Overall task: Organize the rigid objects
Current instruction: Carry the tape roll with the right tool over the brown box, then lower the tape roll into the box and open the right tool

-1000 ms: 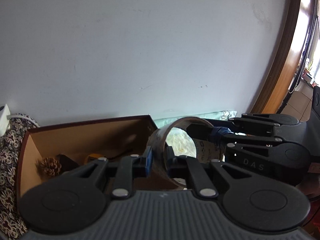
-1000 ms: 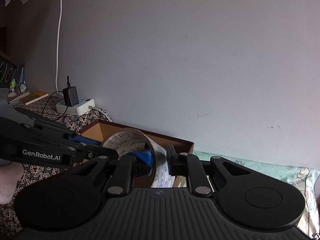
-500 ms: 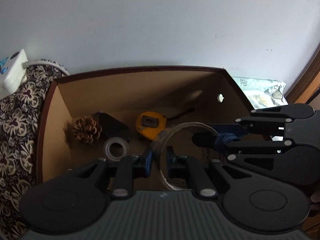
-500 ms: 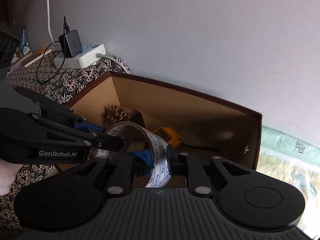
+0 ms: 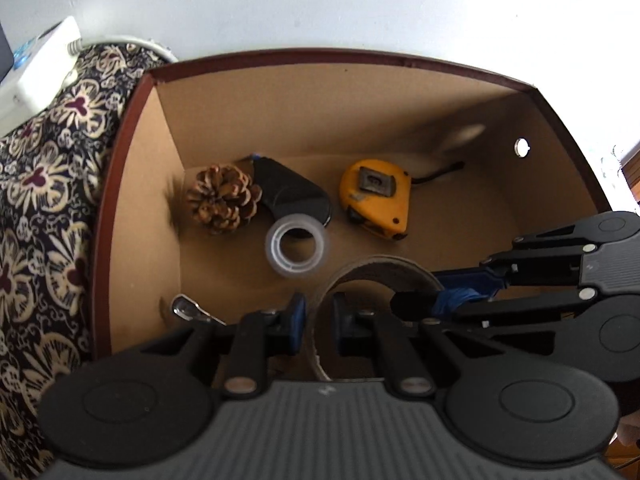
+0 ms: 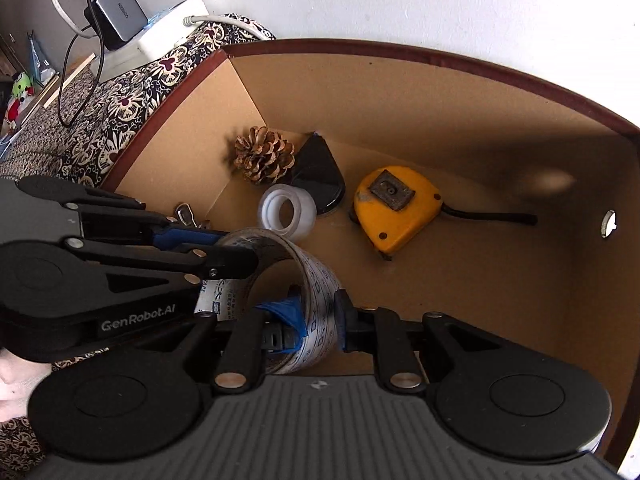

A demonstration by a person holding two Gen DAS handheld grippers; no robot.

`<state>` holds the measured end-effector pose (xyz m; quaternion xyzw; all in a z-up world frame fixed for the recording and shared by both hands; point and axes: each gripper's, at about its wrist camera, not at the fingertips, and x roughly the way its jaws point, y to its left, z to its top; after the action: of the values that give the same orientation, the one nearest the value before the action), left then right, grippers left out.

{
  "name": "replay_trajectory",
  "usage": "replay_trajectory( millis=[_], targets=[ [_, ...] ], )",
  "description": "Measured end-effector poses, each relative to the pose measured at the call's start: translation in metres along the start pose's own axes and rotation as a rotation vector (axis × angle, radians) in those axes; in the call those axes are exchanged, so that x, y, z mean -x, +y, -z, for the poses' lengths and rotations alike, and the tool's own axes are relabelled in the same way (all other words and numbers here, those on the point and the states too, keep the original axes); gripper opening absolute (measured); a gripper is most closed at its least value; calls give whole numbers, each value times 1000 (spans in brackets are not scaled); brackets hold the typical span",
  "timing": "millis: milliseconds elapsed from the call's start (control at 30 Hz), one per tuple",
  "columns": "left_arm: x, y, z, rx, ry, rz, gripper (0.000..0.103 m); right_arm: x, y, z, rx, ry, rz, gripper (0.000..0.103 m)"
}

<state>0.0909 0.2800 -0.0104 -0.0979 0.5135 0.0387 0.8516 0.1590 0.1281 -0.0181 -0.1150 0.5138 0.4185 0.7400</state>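
Tape ring over box, wall clamped between left gripper fingers, likewise right gripper.

A tan interior and dark red rim are shown on the box, yellow on the tape measure, brown on the pine cone, and a dark floral pattern on the cloth.

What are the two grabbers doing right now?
Left gripper: closed on the tape roll.
Right gripper: closed on the same tape roll.
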Motion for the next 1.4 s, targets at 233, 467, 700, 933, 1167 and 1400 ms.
replay_trajectory(
  millis=[233, 467, 700, 933, 1167, 1400],
  targets=[
    [-8, 8, -3, 19, 20, -27, 7, -6, 7, -2, 11, 13, 12, 5],
    [-8, 5, -4, -3, 2, -93, 27, 0, 2, -1, -25, -8, 9, 5],
    [-4, 8, -6, 15, -17, -135, 41, 14, -4, 10, -86, -62, -1, 5],
    [10, -2, -6, -34, -92, -184, 47, 36, 6, 25, -97, -161, 60, 5],
    [24, -17, -4, -96, -188, -264, 57, 53, 8, 39, -96, -268, 152, 6],
    [30, -21, -4, -101, -226, -269, 58, 66, 3, 52, -143, -346, 245, 8]
  ],
)
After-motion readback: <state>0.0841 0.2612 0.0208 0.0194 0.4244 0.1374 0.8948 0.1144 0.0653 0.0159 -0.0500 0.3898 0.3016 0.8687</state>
